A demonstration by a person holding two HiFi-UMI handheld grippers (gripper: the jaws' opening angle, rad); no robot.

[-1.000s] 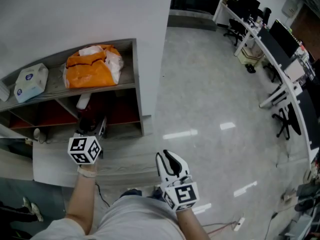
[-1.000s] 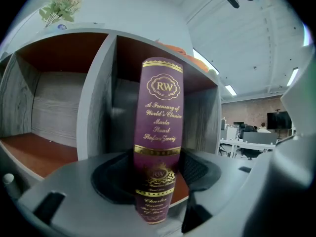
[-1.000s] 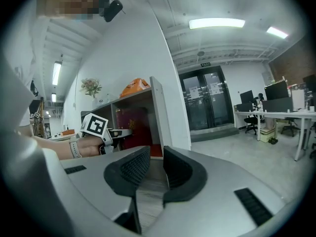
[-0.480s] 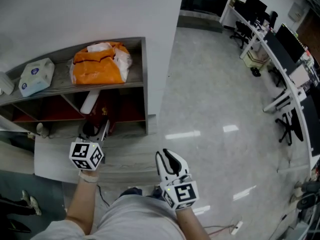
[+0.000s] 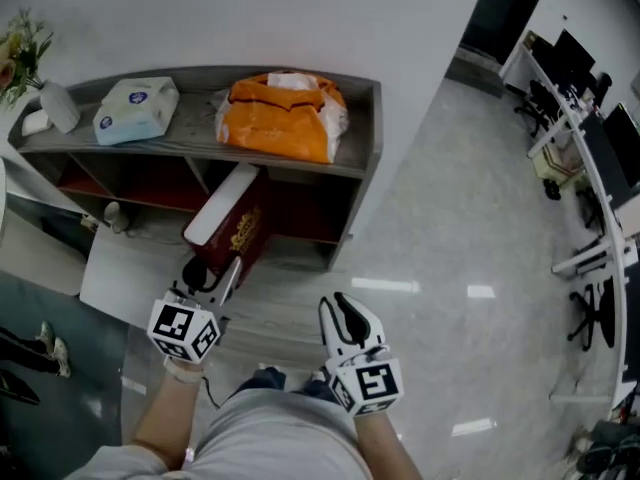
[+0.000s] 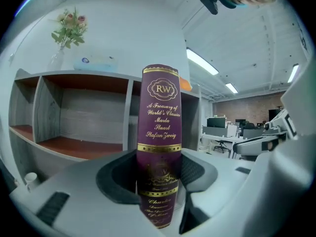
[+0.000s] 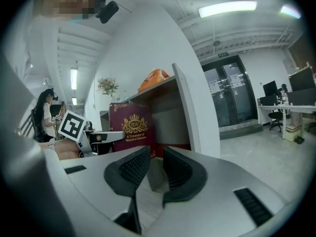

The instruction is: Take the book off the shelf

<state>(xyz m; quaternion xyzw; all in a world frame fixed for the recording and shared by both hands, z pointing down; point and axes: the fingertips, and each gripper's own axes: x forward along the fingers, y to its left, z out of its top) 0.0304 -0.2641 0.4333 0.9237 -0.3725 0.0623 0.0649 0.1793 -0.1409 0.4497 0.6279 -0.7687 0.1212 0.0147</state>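
Observation:
A thick maroon book [image 5: 236,223] with gold lettering leans out of the lower compartment of the grey shelf unit [image 5: 362,168], white page edge facing up-left. My left gripper [image 5: 212,273] is shut on the book's lower end. In the left gripper view both pads press the sides of the book [image 6: 160,132] at its spine, which stands upright in the left gripper [image 6: 159,181]. My right gripper [image 5: 342,313] hangs over the floor near my knees, jaws a little apart with nothing between them. From the right gripper [image 7: 155,167] the book's cover [image 7: 132,127] shows ahead.
An orange bag [image 5: 280,118], a tissue pack [image 5: 135,108] and a vase of flowers [image 5: 55,103] sit on the shelf top. A white board [image 5: 120,278] lies on the floor to the left. Desks and chairs [image 5: 590,148] line the far right.
The left gripper has closed on the book and drawn it back, so the book now tilts out of the compartment. The head view has swung left. The right gripper has stayed put.

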